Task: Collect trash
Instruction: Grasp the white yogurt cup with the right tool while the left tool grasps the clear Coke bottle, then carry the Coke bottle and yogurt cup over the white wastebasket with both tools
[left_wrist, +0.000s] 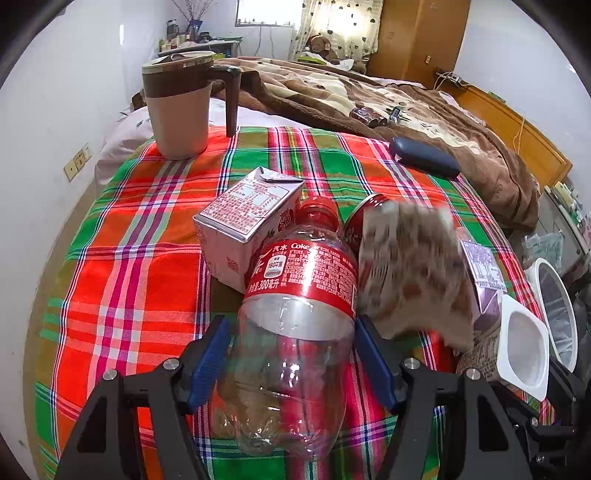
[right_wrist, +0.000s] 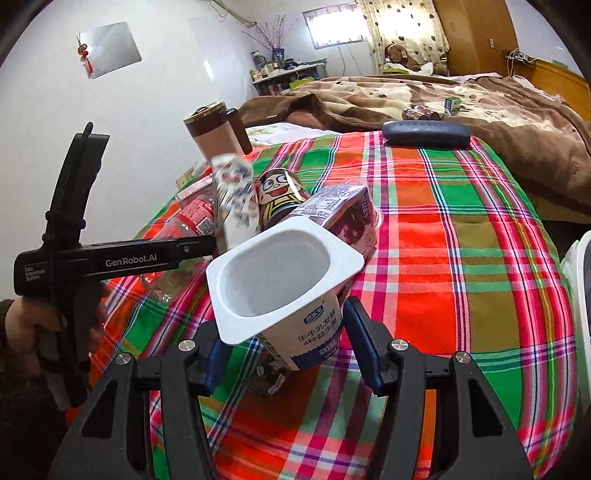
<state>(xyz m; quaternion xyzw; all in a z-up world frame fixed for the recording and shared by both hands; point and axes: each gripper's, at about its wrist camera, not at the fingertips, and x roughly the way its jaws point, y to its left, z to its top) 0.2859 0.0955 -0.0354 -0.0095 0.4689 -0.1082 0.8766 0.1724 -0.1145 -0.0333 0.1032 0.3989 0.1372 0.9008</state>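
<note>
The step in hand looks like the pick-up stage, both tools at their own piece of rubbish on the red-and-green plaid cloth (left_wrist: 122, 288); the left gripper (left_wrist: 291, 360) straddles the lower body of a clear empty plastic cola bottle with a red label (left_wrist: 301, 295), blue pads at both flanks, though whether they press or merely bracket it I cannot tell; the right gripper (right_wrist: 282, 345) holds a tilted white plastic yoghurt cup (right_wrist: 280, 280) between its jaws, seemingly pinched and off the cloth; beyond the left tool's tips lie a pink-and-white drink carton (left_wrist: 243, 225) and a red can (left_wrist: 364, 218); a white bin (left_wrist: 557, 306) stands off to its right; next, I judge, firm grips, then carrying both there.
</note>
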